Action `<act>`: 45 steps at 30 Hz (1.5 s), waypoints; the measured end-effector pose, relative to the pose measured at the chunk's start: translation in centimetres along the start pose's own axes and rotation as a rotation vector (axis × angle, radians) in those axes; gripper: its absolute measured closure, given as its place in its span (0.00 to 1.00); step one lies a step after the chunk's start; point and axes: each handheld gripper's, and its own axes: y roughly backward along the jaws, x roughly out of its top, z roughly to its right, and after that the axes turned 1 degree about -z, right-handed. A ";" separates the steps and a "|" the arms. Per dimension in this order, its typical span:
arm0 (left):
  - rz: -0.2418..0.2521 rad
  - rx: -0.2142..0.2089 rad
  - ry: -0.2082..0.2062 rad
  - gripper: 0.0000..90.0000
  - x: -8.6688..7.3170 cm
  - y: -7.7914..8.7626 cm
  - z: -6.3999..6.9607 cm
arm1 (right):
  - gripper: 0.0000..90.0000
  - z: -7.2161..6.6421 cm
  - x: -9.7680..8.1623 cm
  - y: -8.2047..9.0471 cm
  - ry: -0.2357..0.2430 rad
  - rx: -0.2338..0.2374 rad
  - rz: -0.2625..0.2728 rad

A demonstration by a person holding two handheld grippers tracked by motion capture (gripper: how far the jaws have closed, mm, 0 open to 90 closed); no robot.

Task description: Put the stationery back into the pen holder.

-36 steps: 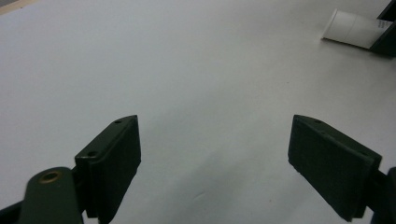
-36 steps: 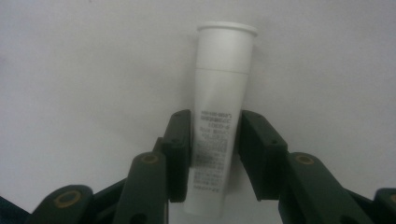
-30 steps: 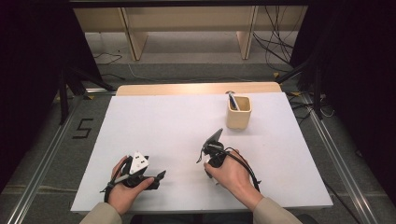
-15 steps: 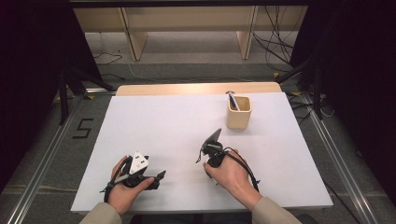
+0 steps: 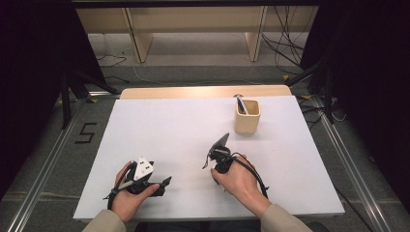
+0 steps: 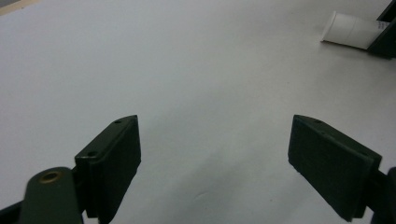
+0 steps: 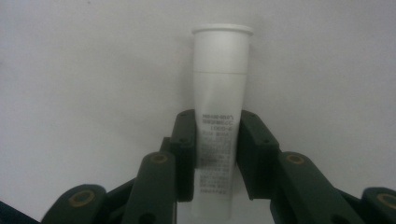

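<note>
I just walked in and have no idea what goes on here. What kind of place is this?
Probably a lab set up for recording hand tasks. A white table stands between dark curtains, cables run over the floor, a "5" is taped beside it, and a person holds a gripper in each hand.

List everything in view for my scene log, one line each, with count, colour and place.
table: one, white top with a wooden far edge, centre.
holder: one, beige, far right of the table, a dark-handled tool standing in it.
tube: one, white with small dark print, between the right gripper's jaws.
left gripper: one, black, jaws wide apart, near left over bare table.
right gripper: one, black, jaws closed on the tube, near centre-right.
hands: two, at the near edge, one on each gripper.
</note>
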 end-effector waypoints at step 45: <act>-0.003 0.003 0.002 0.19 -0.1 0.0 0.0 | 0.78 5.9 -1.6 2.5 0.086 -0.015 0.265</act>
